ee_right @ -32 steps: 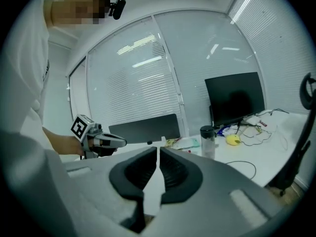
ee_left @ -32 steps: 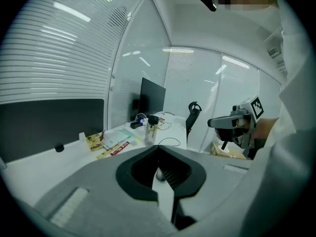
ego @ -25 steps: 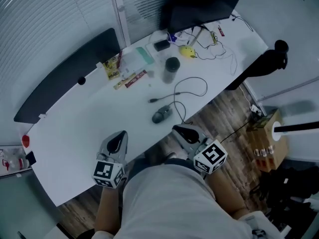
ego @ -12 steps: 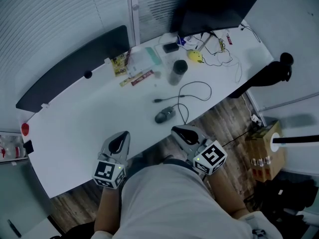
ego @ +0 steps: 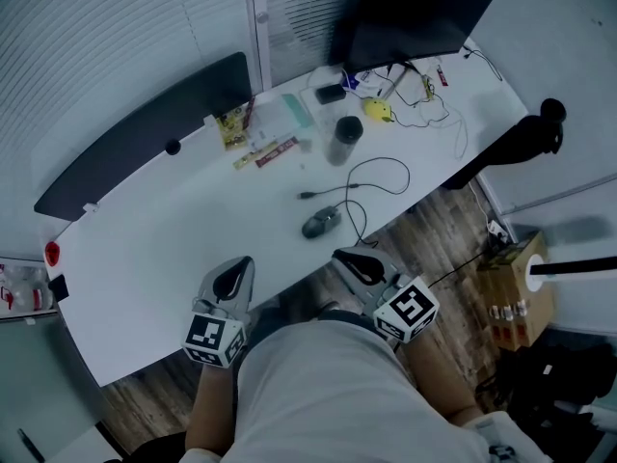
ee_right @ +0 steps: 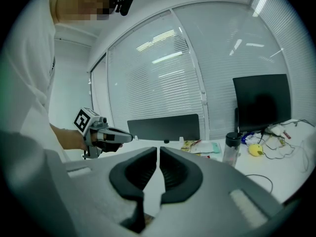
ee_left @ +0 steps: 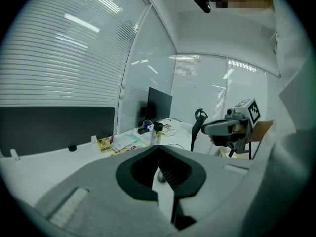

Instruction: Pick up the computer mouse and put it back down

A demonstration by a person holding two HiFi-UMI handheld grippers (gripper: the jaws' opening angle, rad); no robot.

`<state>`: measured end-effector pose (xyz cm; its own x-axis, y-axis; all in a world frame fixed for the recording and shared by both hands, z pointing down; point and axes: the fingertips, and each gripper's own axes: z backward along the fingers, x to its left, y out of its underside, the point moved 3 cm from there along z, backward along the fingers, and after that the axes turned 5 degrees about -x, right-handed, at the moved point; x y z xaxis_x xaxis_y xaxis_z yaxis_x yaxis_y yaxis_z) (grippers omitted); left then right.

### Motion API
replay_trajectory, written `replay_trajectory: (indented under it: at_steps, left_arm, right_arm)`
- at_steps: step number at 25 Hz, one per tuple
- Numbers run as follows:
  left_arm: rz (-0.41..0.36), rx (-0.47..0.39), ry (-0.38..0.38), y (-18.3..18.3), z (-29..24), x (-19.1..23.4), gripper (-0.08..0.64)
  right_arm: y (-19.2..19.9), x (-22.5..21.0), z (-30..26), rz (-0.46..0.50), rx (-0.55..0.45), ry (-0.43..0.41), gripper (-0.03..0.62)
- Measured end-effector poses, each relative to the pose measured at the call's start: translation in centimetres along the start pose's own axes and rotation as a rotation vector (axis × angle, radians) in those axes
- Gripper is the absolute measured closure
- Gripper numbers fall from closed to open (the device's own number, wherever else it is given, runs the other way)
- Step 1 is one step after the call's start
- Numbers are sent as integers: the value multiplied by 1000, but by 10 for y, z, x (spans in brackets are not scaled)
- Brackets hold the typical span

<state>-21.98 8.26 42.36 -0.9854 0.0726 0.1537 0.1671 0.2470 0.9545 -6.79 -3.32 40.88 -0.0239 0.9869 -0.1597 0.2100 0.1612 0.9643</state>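
Seen from overhead, a person in a light shirt (ego: 318, 394) holds two grippers at the near edge of a white desk (ego: 164, 258). The left gripper (ego: 239, 261) reaches just over that edge; its jaws are pressed together with nothing between them. The right gripper (ego: 341, 253) hangs at the edge beside it, over the wood floor (ego: 424, 220) – its jaws too are closed to a bare slit and carry nothing.

The computer mouse (ego: 320, 223) lies on the desk close to the near edge, just beyond the right gripper's tips and clear of both grippers. Its cable (ego: 378, 174) loops away across the desk towards the far side.

Farther in stands a dark bottle (ego: 343, 139), with snack packets (ego: 265, 152) to its left along the far edge. A small yellow object (ego: 378, 110) sits among thin wires near the far right corner, in front of a dark monitor (ego: 415, 17). A dark partition panel (ego: 145, 143) runs along the far left edge, below the window blinds (ego: 106, 37).
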Motion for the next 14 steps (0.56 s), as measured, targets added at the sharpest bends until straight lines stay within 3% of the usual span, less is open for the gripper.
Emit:
replay_trajectory:
  at_steps: [14]
  left_arm:
    - [-14,5,20,2,13,0,551]
  right_arm:
    - [0,14,13,14,-13,58,572]
